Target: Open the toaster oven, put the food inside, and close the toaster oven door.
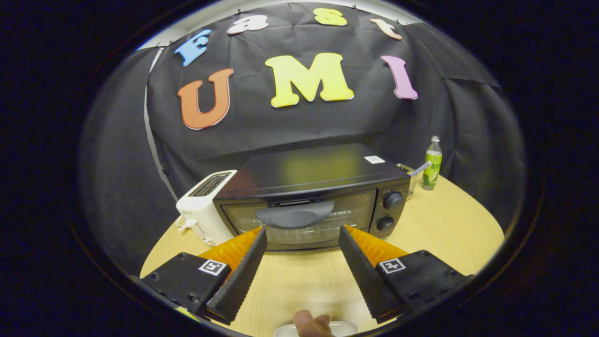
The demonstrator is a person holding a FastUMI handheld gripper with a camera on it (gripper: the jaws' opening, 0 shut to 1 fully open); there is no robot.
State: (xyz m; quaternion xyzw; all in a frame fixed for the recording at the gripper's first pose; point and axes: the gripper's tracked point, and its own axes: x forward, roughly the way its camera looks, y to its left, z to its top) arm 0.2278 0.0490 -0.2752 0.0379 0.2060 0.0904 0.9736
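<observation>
Oven [309, 201] sits mid-table toward the back edge, door shut, handle [295, 216] facing the gripper [303, 232]. Fingers spread wide, nothing btwn them, aimed w/ the handle just ahead, prob. lined up for it. Food [312, 324] on a plate [344, 328] at the near edge, below the fingers.

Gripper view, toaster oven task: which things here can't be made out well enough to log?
- Food near the gripper: cut off at the near edge, kind unclear; the plate under it barely shows.
- Toaster oven interior: dark door glass and the handle hide it.
- Container behind the oven: mostly hidden by the oven's corner.
- Bottle label: too small.
- Toaster: its right side is hidden by the oven.
</observation>
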